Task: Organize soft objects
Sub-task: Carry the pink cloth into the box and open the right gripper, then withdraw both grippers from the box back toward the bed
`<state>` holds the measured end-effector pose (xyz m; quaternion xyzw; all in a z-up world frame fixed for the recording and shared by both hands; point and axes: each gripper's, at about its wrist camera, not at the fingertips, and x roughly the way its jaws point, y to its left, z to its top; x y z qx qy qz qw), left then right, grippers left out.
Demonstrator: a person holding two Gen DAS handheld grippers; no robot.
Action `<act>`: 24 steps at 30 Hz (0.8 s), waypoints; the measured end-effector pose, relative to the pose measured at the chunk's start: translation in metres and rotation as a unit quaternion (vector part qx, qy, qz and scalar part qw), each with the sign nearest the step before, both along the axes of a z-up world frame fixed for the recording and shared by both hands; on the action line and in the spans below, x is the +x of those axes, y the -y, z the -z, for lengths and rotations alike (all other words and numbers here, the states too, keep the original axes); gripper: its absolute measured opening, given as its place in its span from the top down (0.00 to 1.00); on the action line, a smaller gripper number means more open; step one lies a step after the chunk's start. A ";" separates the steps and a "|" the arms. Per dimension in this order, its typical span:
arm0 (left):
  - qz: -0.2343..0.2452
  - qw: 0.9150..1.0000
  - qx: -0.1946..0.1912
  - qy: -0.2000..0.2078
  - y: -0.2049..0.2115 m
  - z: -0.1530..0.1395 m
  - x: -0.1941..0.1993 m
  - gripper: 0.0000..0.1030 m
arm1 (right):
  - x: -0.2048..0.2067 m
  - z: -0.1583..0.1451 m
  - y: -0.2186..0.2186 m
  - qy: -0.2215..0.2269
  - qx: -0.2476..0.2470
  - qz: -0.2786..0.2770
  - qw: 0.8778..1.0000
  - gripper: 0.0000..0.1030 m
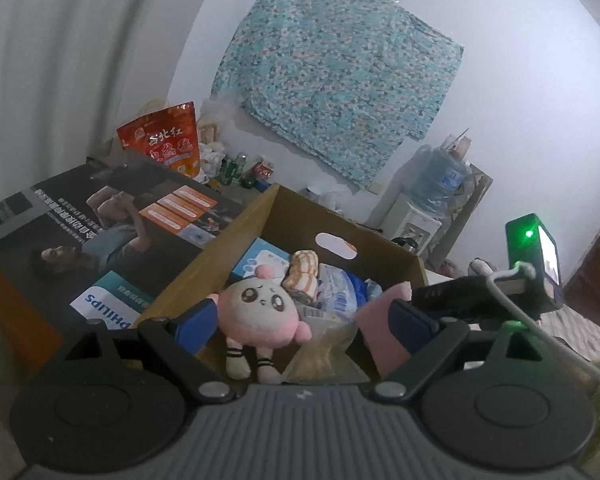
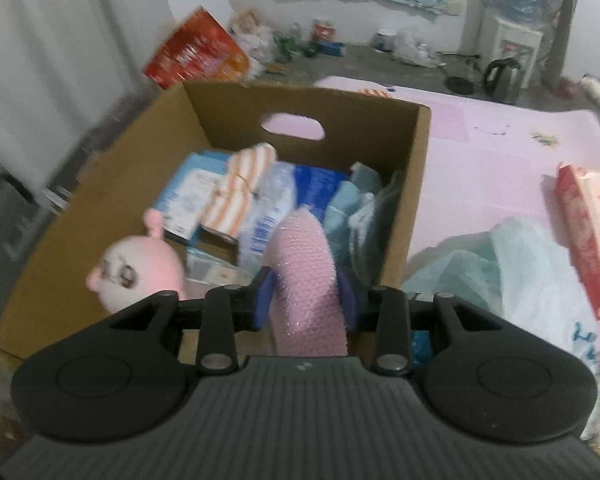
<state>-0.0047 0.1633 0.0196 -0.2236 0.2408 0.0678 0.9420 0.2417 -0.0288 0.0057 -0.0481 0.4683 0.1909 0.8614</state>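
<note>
Pink and knitted-looking, the soft cloth (image 2: 306, 276) stands between the blue pads of your right tongs (image 2: 306, 300), rising past their tips over the near edge of the cardboard box (image 2: 100, 184). The pads sit close on either side of it, but the picture is blurred, so you cannot tell whether they press on it or stand just off it. From your left wrist view the same cloth (image 1: 380, 316) shows at the box's near right corner, with the right tongs (image 1: 452, 296) reaching in from the right.

Your left tongs (image 1: 306, 324) stand wide apart and hold nothing; they frame the pink plush toy (image 1: 260, 308), which lies inside the box against its near left wall without either pad touching it. Farther in the box lie an orange-striped rolled towel (image 2: 240, 184), a blue and white carton (image 2: 184, 196), blue-printed plastic packs (image 2: 300, 192) and a pale blue cloth (image 2: 344, 208), packed side by side.

The box rests on a pink-covered surface (image 2: 480, 152). To its right, near your right tongs, lie a pale green plastic bag (image 2: 500, 272) and a red and white tissue pack (image 2: 588, 236). A large printed box (image 1: 112, 232) stands just left of the cardboard one.
</note>
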 end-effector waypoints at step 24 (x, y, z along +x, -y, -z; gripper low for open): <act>-0.017 1.000 -0.013 0.002 -0.028 0.003 -0.011 0.09 | 0.013 0.018 -0.042 -0.121 0.119 -0.077 0.982 0.55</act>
